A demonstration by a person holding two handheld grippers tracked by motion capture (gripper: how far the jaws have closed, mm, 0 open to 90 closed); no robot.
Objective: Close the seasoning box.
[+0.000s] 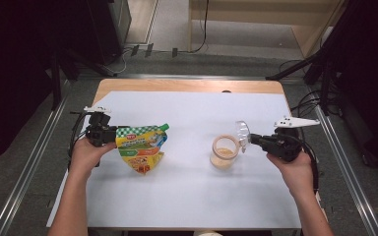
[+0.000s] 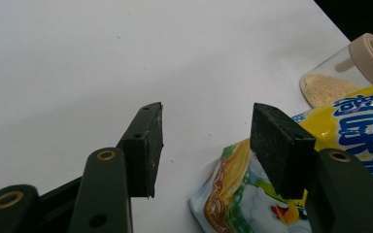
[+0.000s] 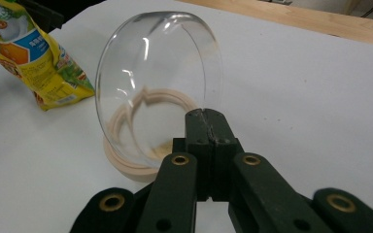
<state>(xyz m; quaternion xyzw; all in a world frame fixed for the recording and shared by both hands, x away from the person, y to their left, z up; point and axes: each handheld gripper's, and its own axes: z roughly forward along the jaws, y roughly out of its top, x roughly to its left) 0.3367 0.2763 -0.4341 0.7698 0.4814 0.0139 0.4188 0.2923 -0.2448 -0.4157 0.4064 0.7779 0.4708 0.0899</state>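
Pinching the rim of a clear dome-shaped lid (image 3: 158, 77) with the right gripper (image 3: 209, 119), jaws fully together on its thin edge, lid tilted on its side just above the jar's tan collar (image 3: 126, 165). Showing again from the high view: right gripper (image 1: 250, 139) holding the clear lid (image 1: 241, 132) just beside and slightly above the open jar (image 1: 224, 152), jar standing upright on the white table cover (image 1: 187, 196) right of centre, pale crumbly stuff lying in its bottom. Gripping the left gripper (image 1: 109, 133) in the person's left hand (image 1: 86, 155), up against the left edge of a yellow-and-green spouted pouch (image 1: 141, 147), well apart from the jar. Standing about half apart, the left gripper (image 2: 206, 131) jaws, right pad lying against the pouch (image 2: 291, 179), left pad over bare cover; possibly steadying rather than clamping it, hard to tell from these angles. Peeking in at the far right of the left gripper view, the jar (image 2: 349, 73) behind the pouch.
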